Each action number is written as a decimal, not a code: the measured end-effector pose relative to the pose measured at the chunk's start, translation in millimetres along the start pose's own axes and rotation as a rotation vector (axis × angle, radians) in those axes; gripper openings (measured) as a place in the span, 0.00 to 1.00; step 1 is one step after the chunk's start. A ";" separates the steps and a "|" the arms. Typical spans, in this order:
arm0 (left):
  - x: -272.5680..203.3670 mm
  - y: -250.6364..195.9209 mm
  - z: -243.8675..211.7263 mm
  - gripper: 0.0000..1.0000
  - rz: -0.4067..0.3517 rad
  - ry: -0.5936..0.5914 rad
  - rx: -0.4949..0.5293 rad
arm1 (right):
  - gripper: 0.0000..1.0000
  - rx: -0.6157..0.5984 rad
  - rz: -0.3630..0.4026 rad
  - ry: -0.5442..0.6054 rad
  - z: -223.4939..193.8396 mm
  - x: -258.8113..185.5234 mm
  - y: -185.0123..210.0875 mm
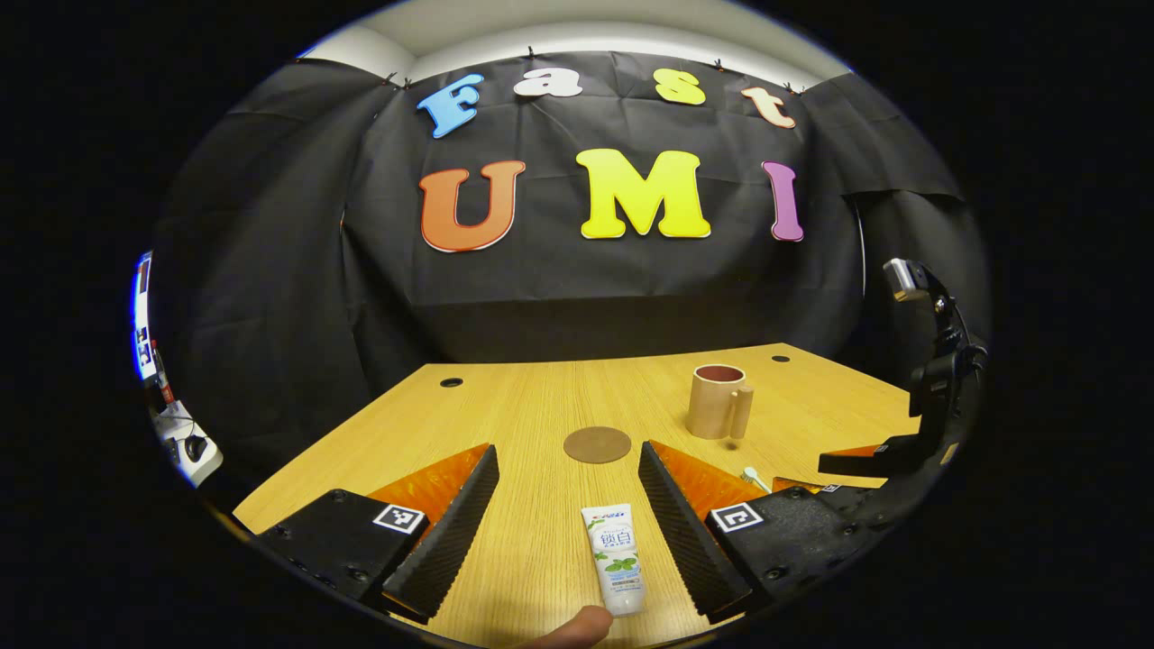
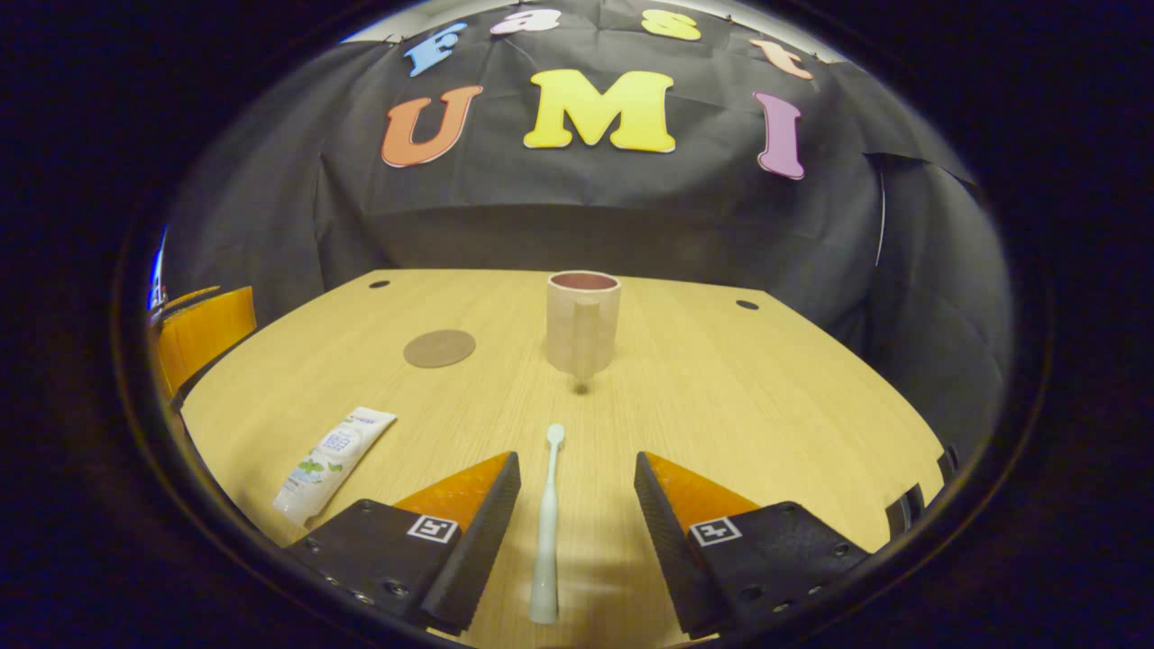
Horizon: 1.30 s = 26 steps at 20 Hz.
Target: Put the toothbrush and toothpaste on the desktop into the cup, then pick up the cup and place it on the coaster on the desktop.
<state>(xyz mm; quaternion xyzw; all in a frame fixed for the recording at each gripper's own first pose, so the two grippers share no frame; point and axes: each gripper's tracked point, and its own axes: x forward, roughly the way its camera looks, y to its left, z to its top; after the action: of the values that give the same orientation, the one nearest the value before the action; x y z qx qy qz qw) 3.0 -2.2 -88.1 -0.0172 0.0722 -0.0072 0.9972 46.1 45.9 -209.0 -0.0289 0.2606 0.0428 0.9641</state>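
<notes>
In the left gripper view, the left gripper (image 1: pixel 568 514) has its two black fingers spread wide over the light wooden desk (image 1: pixel 532 406), holding nothing. A flat white toothpaste tube with green leaves (image 1: pixel 615 559) lies on the desk between them, touching neither finger. A fingertip (image 1: pixel 577 628) sits just beside its near end. Farther off is a round, flat brown coaster (image 1: pixel 597 444). To its right stands a tall tan cup with a handle (image 1: pixel 718 401), dark red inside.

In the right gripper view, the right gripper (image 2: pixel 577 518) is wide open too and holds nothing. A thin white toothbrush (image 2: pixel 547 527) lies between its fingers, bristle end pointing far toward the cup (image 2: pixel 583 323).
</notes>
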 end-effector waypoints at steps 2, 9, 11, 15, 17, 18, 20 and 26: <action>3.5 -0.6 -9.0 0.99 -0.002 0.024 -0.003 | 0.70 0.008 0.020 0.053 -12.0 4.4 8.0; 11.8 -11.5 -41.4 0.99 -0.024 0.124 -0.014 | 0.38 -0.007 0.043 0.119 -20.6 16.2 16.4; 13.4 -13.0 -51.9 0.99 -0.029 0.161 -0.016 | 0.24 0.020 0.051 0.122 -20.9 16.5 19.9; 15.3 -17.3 -67.6 0.99 -0.030 0.218 -0.030 | 0.10 0.021 0.070 0.125 -20.5 17.5 19.9; 16.9 -23.5 -82.1 0.99 -0.045 0.278 -0.056 | 0.10 0.017 0.079 0.124 -21.5 17.4 20.7; 16.9 -29.8 -90.6 0.99 -0.062 0.328 -0.076 | 0.09 0.014 0.084 0.122 -21.6 17.3 21.2; 11.6 -41.7 -105.1 0.99 -0.091 0.410 -0.084 | 0.09 0.018 0.101 0.115 -22.0 15.1 22.5; 12.7 -52.1 -134.0 0.83 -0.096 0.535 -0.081 | 0.08 0.008 0.128 0.064 -13.1 -0.1 23.4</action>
<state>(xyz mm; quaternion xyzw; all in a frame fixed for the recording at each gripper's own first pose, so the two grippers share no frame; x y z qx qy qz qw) -4.3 -58.9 -220.7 -0.0579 0.3322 -0.0560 0.9398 37.2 68.1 -221.0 -0.0095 0.2928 0.1025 0.9506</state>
